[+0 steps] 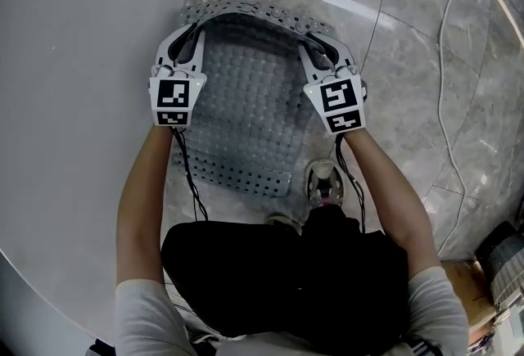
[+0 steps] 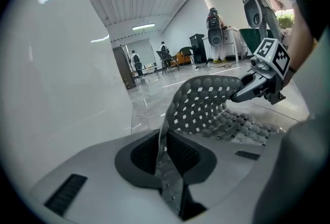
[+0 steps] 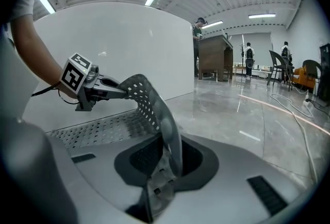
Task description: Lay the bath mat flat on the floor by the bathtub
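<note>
1. Grey marble floor tiles (image 1: 409, 60) are filling the right of the head view, and a white bathtub (image 1: 74, 60) is curving along the left.
2. A grey bath mat (image 1: 246, 109), dotted with holes and bumps, is lying on the floor just beside the bathtub wall. Its near edge is resting on the tiles beside the person's shoe (image 1: 325, 182), while its far edge is arching up off the floor.
3. The left gripper (image 1: 195, 29) is clenching the far edge near its left corner, on the bathtub side. Its own view is showing the mat pinched between the two pads.
4. The right gripper (image 1: 316, 42) is clamping the far edge near its right corner in the same way, with the mat running up between its jaws.
5. Judging from this, the step in hand is bringing the raised far edge down, so the task is looking close to done.
6. To do it well, both grippers should probably be moving away from the body together and level, drawing the mat taut so the arch is flattening rather than folding under.
7. The left side is best kept running along the bathtub wall, not creeping up it.
8. Letting go is safest once both corners are touching the tiles; releasing early risks the edge curling back.
</note>
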